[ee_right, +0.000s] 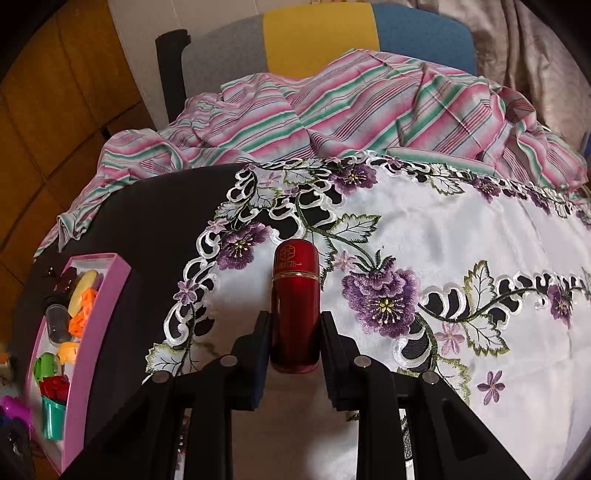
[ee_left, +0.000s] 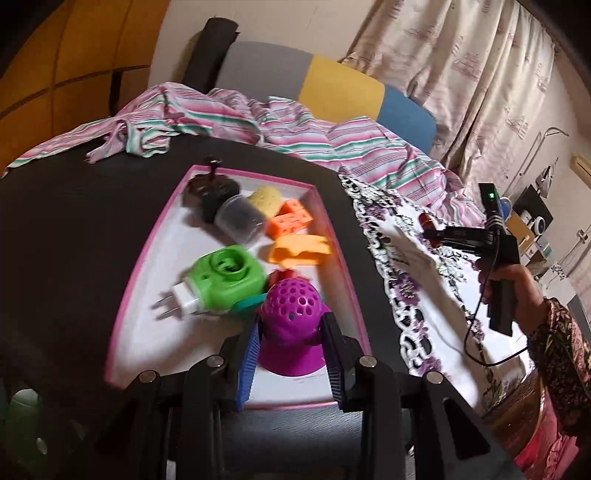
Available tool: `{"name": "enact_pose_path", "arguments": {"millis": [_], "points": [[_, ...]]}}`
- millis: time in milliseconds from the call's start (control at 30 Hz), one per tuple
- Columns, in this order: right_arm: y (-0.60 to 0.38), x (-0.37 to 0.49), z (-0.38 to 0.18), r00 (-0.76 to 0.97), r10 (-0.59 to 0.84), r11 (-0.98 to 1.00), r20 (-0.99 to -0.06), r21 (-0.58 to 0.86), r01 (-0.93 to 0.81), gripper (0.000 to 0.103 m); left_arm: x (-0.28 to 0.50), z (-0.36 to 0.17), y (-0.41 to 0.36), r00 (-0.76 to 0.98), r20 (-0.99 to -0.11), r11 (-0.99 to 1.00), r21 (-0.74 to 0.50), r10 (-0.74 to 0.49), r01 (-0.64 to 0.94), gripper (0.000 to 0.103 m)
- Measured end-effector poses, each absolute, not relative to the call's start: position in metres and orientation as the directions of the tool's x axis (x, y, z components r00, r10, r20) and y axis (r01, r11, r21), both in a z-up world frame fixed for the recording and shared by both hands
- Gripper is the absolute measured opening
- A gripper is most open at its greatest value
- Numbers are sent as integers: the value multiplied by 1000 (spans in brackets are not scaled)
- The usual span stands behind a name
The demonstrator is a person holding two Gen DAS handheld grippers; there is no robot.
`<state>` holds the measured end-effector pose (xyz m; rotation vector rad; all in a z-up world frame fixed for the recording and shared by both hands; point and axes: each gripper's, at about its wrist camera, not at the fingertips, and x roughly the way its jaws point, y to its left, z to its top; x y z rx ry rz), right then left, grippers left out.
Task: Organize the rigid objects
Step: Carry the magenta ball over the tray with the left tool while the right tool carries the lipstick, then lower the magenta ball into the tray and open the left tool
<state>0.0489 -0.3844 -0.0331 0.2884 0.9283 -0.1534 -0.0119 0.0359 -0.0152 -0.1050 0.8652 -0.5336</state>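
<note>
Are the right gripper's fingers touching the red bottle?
Touching. The right wrist view shows both fingers pressed against the sides of the red bottle, no gap visible.

The left gripper (ee_left: 291, 332) clamped a purple perforated cup (ee_left: 290, 325), while the right gripper (ee_right: 295, 328) squeezed a red bottle (ee_right: 295, 306) lengthwise.

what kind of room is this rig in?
Probably a lived-in home room, not a lab: a floral embroidered tablecloth on the table, a striped garment heaped behind it, patterned curtains, and a padded chair pulled up.
</note>
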Motion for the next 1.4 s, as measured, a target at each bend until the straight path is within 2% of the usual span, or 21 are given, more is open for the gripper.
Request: {"name": "enact_pose_path", "arguments": {"millis": [400, 533, 900, 1067, 1400], "points": [[-374, 34, -9, 636, 16, 943, -771, 223, 246, 26, -5, -43, 55, 533, -759, 916, -211, -374, 342, 32], [-358, 21, 2, 656, 50, 941, -753, 255, 221, 26, -3, -45, 57, 541, -766, 929, -199, -347, 313, 44], [-299, 1, 4, 642, 203, 922, -740, 365, 129, 26, -13, -28, 72, 541, -704, 887, -347, -460, 303, 45], [-261, 1, 0, 609, 278, 910, -743, 406, 80, 26, -16, -23, 72, 538, -688, 873, -373, -487, 313, 45], [-181, 17, 3, 564, 312, 934, -765, 357, -32, 26, -22, -17, 77, 545, -662, 858, -386, -514, 340, 47]]}}
